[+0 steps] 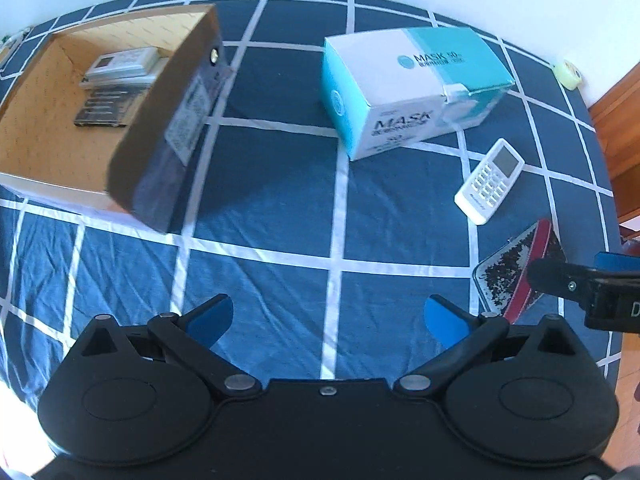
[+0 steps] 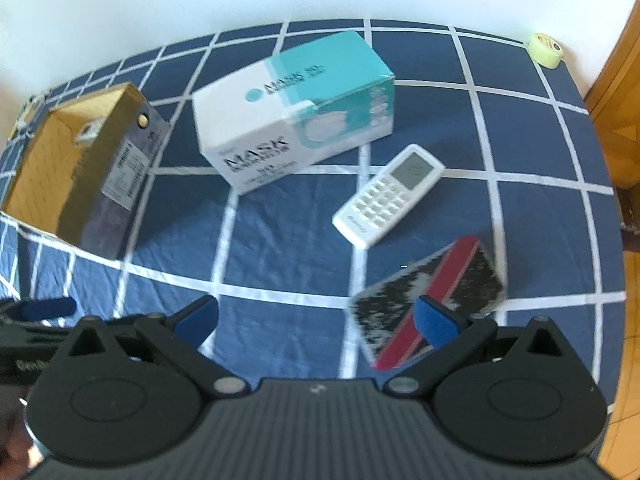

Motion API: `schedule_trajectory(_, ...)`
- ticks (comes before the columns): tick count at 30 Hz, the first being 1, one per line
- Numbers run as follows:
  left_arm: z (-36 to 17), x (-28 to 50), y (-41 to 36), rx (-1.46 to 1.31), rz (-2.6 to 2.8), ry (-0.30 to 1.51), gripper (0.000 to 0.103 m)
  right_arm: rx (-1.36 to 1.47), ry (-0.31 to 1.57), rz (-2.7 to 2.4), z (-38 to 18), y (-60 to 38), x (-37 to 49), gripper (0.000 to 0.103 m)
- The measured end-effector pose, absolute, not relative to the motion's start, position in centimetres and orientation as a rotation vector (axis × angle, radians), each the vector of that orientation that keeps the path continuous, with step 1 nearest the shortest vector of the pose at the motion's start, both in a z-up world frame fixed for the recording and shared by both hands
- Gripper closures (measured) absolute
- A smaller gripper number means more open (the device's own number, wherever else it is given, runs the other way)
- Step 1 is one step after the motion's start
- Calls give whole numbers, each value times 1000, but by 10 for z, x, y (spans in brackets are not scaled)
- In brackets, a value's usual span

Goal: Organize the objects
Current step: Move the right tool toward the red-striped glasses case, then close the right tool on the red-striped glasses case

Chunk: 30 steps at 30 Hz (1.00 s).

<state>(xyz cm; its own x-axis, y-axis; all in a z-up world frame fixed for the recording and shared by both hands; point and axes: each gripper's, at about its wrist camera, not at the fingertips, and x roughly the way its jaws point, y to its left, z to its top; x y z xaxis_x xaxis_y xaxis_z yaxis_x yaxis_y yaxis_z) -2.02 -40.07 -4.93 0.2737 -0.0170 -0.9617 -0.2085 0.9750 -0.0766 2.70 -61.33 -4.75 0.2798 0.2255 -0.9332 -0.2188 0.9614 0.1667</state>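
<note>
An open cardboard box point(image 1: 56, 152) point(image 2: 36, 176) sits at the left on the blue checked bedspread; a grey device point(image 1: 122, 65) and a dark flat item point(image 1: 108, 106) lie inside. A white-and-teal mask box point(image 1: 408, 88) point(image 2: 296, 108) stands mid-bed. A white remote point(image 1: 490, 176) point(image 2: 390, 194) lies to its right. A black-speckled notebook with a red band point(image 1: 512, 272) point(image 2: 432, 292) lies nearest the right gripper. My left gripper point(image 1: 328, 320) is open and empty above the bedspread. My right gripper point(image 2: 316, 320) is open, its right finger over the notebook's near edge.
A roll of pale tape point(image 1: 568, 72) point(image 2: 546, 50) sits at the bed's far right corner by the white wall. Wooden furniture point(image 1: 620, 120) and wooden floor lie past the bed's right edge. The right gripper's finger point(image 1: 576, 284) shows in the left wrist view.
</note>
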Motion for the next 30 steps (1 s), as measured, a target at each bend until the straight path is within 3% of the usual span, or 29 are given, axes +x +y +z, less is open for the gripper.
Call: schedule_trajectory(30,-115,65,-457,-178,166,1431,0,-260,1533,501,-171,-683,119,0)
